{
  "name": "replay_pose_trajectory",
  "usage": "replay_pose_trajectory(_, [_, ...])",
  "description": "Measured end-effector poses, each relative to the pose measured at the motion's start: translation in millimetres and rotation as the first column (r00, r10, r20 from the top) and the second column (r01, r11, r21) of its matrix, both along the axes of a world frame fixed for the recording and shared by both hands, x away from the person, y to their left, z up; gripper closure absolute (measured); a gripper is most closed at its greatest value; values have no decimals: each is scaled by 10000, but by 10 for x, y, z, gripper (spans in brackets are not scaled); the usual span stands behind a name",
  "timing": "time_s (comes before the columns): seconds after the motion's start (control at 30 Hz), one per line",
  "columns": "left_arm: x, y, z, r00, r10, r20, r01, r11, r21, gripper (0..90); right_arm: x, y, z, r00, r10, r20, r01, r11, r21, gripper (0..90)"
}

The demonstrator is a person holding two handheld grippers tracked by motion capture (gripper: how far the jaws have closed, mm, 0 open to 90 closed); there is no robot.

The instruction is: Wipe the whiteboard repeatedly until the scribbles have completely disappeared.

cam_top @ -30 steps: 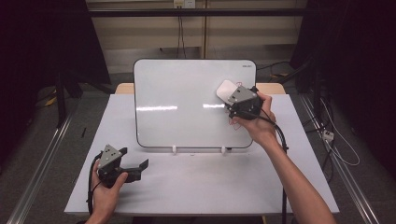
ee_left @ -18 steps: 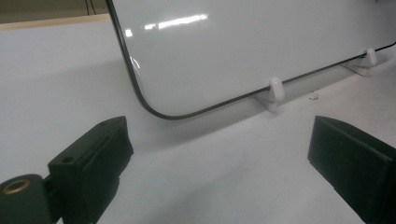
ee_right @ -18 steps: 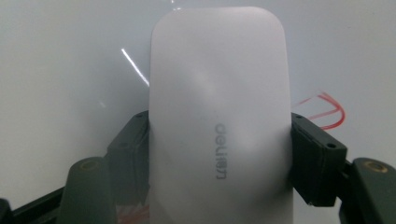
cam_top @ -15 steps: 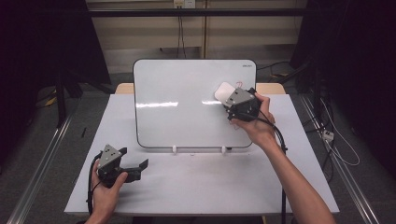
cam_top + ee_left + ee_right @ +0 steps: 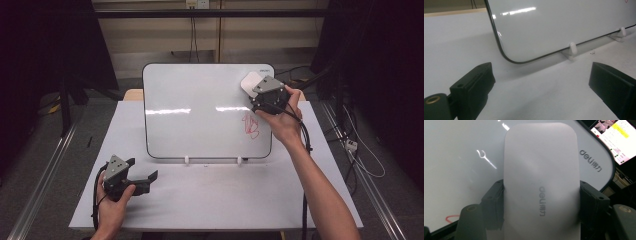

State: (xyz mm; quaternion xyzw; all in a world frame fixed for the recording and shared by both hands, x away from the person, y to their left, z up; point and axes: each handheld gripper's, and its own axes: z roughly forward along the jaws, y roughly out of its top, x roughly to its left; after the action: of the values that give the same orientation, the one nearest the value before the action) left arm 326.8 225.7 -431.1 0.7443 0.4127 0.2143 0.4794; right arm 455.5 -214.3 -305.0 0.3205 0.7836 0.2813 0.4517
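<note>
A white whiteboard [image 5: 200,95] stands upright on the white table [image 5: 215,200], held by two small white feet [image 5: 186,160]. A red scribble [image 5: 250,125] marks its right part. My right gripper [image 5: 253,87] is at the board's upper right corner, shut on a white eraser [image 5: 248,81]. In the right gripper view the eraser [image 5: 540,165] is clamped between both jaws and lies against the board [image 5: 454,170]. My left gripper [image 5: 142,170] rests low on the table at front left, open with nothing in it. In the left gripper view it [image 5: 541,82] faces the board's lower corner [image 5: 506,56].
A black cable [image 5: 302,135] hangs from the right gripper along the forearm. Metal rails [image 5: 45,170] run along both sides of the table. Dark curtains and loose cables on the floor lie beyond. A lit screen [image 5: 616,137] shows behind the board's corner.
My right gripper has moved up the board and slightly right with the eraser, uncovering the red scribble below the hand. The left gripper has stayed put.
</note>
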Motion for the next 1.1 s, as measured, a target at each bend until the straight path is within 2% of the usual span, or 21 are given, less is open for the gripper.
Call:
replay_pose_trajectory(0.13, [2,-2,-1,10000,-2,-1,2,10000,-12,58,31,11,25,9999,-98,57,98,10000,2,314])
replay_pose_trajectory(0.27, [2,-5,-3,10000,13,-13,-13,10000,-3,58,-9,-2,-2,9999,-105,113,104,9999,87,314])
replay_pose_trajectory(0.3, [4,-6,-3,10000,-9,-5,9,10000,12,58,-25,6,-13,10000,-45,80,46,10000,-31,314])
replay_pose_trajectory(0.37, [2,-16,-1,10000,-3,2,3,10000,-29,58,-53,38,-63,10000,36,30,-35,9998,-196,314])
replay_pose_trajectory(0.77, [4,-39,-1,10000,-34,18,34,10000,1,58,-234,153,-309,9989,468,-90,-472,9979,-448,314])
replay_pose_trajectory(1.1, [5,-33,-1,10000,-22,12,22,10000,1,58,-391,304,-518,9937,1040,-406,-1064,9924,-611,314])
